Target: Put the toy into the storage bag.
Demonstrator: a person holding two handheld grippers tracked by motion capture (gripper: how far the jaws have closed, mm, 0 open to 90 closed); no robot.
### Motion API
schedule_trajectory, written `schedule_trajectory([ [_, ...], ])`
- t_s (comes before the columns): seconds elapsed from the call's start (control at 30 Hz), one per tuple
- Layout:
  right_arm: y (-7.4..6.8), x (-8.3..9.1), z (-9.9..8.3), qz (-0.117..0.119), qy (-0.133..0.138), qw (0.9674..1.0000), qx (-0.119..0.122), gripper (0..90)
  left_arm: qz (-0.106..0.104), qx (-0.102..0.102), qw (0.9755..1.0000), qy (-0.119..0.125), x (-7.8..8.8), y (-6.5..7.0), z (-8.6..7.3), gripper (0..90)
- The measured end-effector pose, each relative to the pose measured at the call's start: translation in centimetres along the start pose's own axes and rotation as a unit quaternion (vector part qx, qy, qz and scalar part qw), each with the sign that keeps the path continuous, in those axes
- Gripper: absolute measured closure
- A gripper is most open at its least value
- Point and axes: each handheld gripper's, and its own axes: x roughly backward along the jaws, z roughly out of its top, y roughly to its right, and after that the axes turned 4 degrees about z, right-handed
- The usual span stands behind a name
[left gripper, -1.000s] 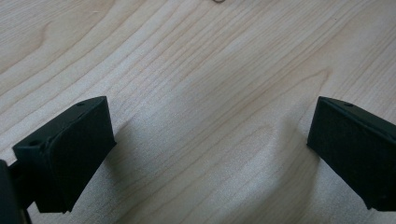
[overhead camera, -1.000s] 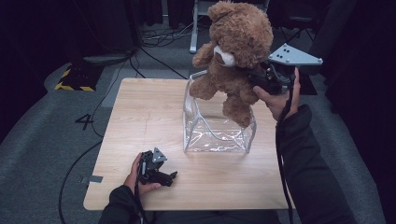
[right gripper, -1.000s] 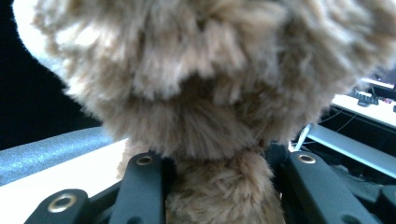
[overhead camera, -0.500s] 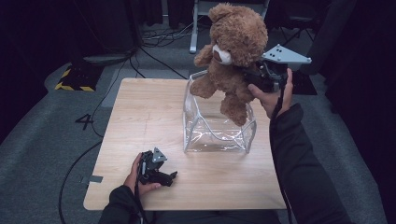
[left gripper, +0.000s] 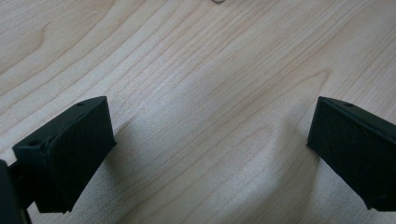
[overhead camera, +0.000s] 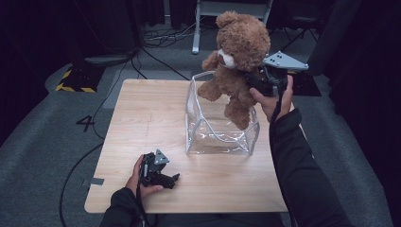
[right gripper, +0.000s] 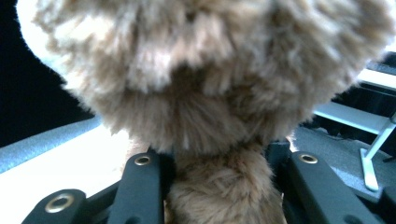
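At the lower left of the high view the left gripper point(overhead camera: 163, 177) rests on the table point(overhead camera: 142, 118) in the person's hand, apparently parked out of the way; in the left gripper view its jaws stand spread wide over bare wood with nothing between them. Right of centre sits the clear bin point(overhead camera: 220, 130), open at the top and seemingly empty, which probably makes it the target. At the upper right the right gripper point(overhead camera: 257, 82) holds the bear point(overhead camera: 239, 52) in the air over the bin, one foot dangling at the rim. In the right gripper view the jaws pinch brown fur on both sides, likely a limb or the body, so the bear hangs upright and clear.
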Motion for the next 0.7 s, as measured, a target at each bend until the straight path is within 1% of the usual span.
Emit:
schedule_trajectory([
  [0.13,-0.3,-0.5,-0.6,0.007,-0.009,0.9999,0.002,61.5,0.000,-0.001,1.0000,0.000,0.0,0.0,0.0,0.6],
  [0.33,-0.9,-1.4,-1.7,0.020,-0.028,0.9993,0.013,60.4,0.000,0.000,1.0000,0.000,0.0,0.0,0.0,0.5],
  [0.4,-1.0,-1.5,-1.8,0.022,-0.029,0.9992,0.013,60.3,0.000,0.000,1.0000,0.000,0.0,0.0,0.0,0.6],
  [0.47,-1.1,-1.6,-1.9,0.026,-0.033,0.9990,0.018,60.1,0.000,-0.001,1.0000,0.000,0.0,0.0,0.0,0.5],
  [0.6,-1.6,-1.9,-2.2,0.032,-0.047,0.9979,0.030,59.4,0.000,0.000,1.0000,0.000,0.0,0.0,0.0,0.5],
  [0.7,-1.8,-2.1,-2.5,0.031,-0.054,0.9975,0.033,59.1,0.000,0.000,1.0000,0.000,0.0,0.0,0.0,0.5],
])
